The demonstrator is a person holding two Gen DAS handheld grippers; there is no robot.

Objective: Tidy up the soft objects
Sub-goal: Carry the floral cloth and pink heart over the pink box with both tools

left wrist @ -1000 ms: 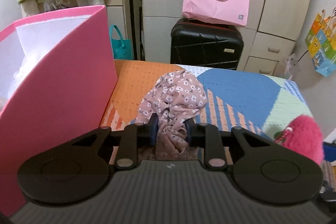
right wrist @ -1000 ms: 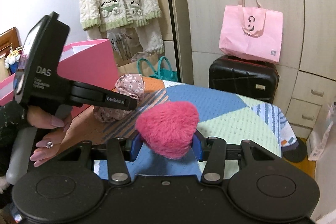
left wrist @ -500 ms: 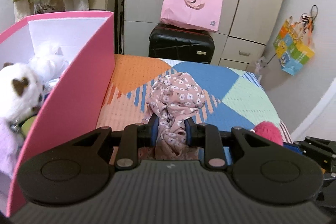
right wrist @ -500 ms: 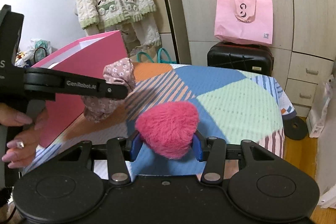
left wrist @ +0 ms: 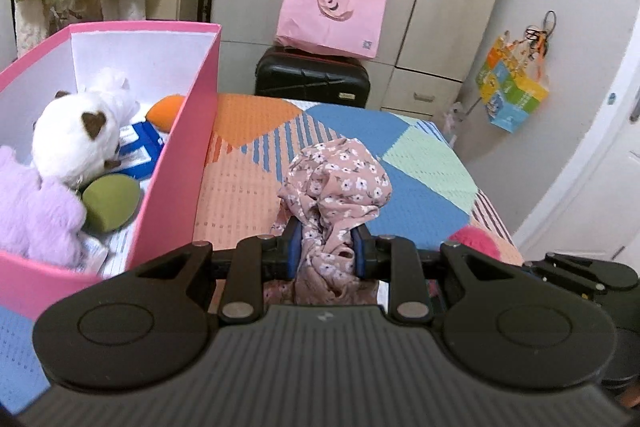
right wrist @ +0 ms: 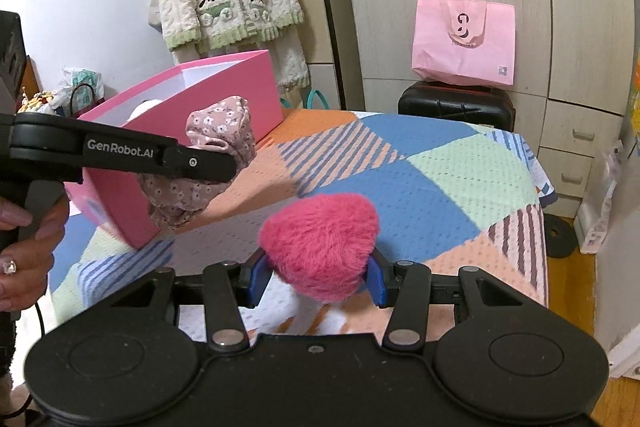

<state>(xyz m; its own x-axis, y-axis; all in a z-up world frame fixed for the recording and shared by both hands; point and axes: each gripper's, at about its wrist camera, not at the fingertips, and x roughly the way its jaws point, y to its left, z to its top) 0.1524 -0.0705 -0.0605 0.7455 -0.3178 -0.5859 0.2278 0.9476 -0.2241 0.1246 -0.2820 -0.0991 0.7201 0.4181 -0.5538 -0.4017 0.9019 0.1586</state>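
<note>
1. The left gripper (left wrist: pixel 325 247) has its blue pads pinched tight on a bunched floral cloth (left wrist: pixel 338 183) of dusty pink with small white flowers; the cloth bulges above the fingers and hangs below them, clear of the bed.
2. The right gripper (right wrist: pixel 316 281) has its jaws partly apart, pressed against both sides of a fuzzy hot-pink heart plush (right wrist: pixel 322 245), which is carried above the bedspread (right wrist: pixel 452 171).
3. From the right wrist view, the left gripper (right wrist: pixel 192 163) holds the cloth just in front of the near corner of the pink box (right wrist: pixel 240 87); a hand (right wrist: pixel 24 251) (with a ring) grips its handle.
4. The pink box (left wrist: pixel 176 171) stands open at the left edge of the patchwork bedspread (left wrist: pixel 248 183), holding a white plush cat (left wrist: pixel 76 139), a lilac plush (left wrist: pixel 36 211), an olive-green ball (left wrist: pixel 110 201) and an orange soft piece (left wrist: pixel 164 113).
5. Past the far edge of the bed, a pink tote bag (left wrist: pixel 334 13) sits on a black suitcase (left wrist: pixel 312 79).
</note>
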